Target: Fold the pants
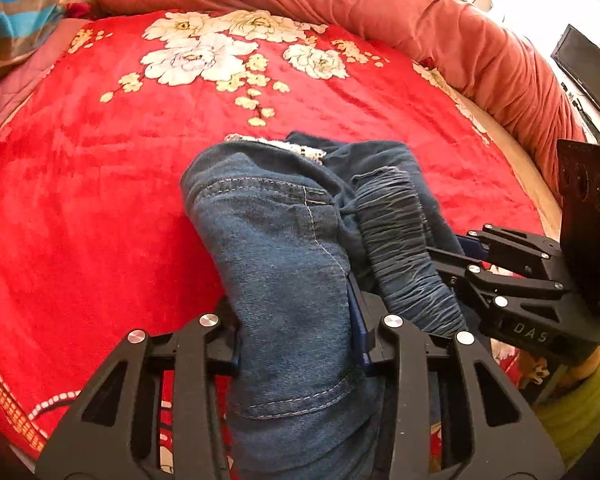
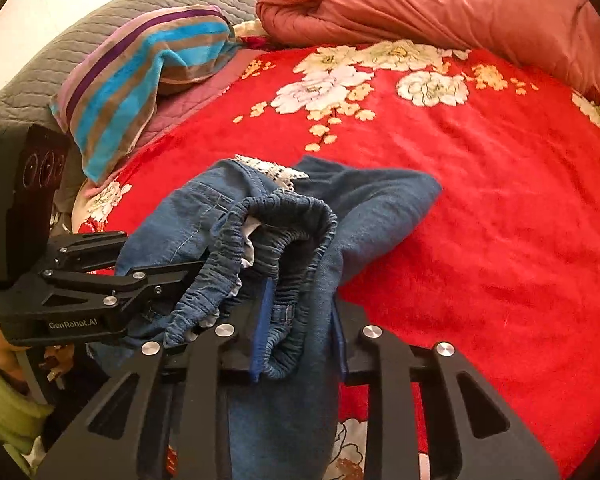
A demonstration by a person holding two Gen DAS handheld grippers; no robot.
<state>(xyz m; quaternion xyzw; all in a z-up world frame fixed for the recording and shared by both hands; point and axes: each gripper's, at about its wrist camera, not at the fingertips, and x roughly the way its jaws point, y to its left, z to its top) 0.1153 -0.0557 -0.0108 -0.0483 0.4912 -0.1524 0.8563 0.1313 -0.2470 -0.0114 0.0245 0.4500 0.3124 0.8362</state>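
Blue denim pants (image 1: 284,240) with an elastic waistband (image 1: 400,248) hang bunched over the red bed. My left gripper (image 1: 296,320) is shut on a thick fold of the denim. My right gripper (image 2: 300,328) is shut on the waistband (image 2: 284,232) and the cloth beside it. In the left wrist view the right gripper (image 1: 452,260) comes in from the right, touching the waistband. In the right wrist view the left gripper (image 2: 188,276) comes in from the left, holding the same pants (image 2: 364,208). A white lace trim (image 2: 272,170) shows at the pants' far edge.
A red floral blanket (image 1: 100,200) covers the bed. A rolled salmon quilt (image 1: 380,4) lies along the far and right side. A striped pillow (image 2: 140,80) and a grey quilted pad (image 2: 80,32) lie at the far left. A dark screen (image 1: 588,68) stands at the right.
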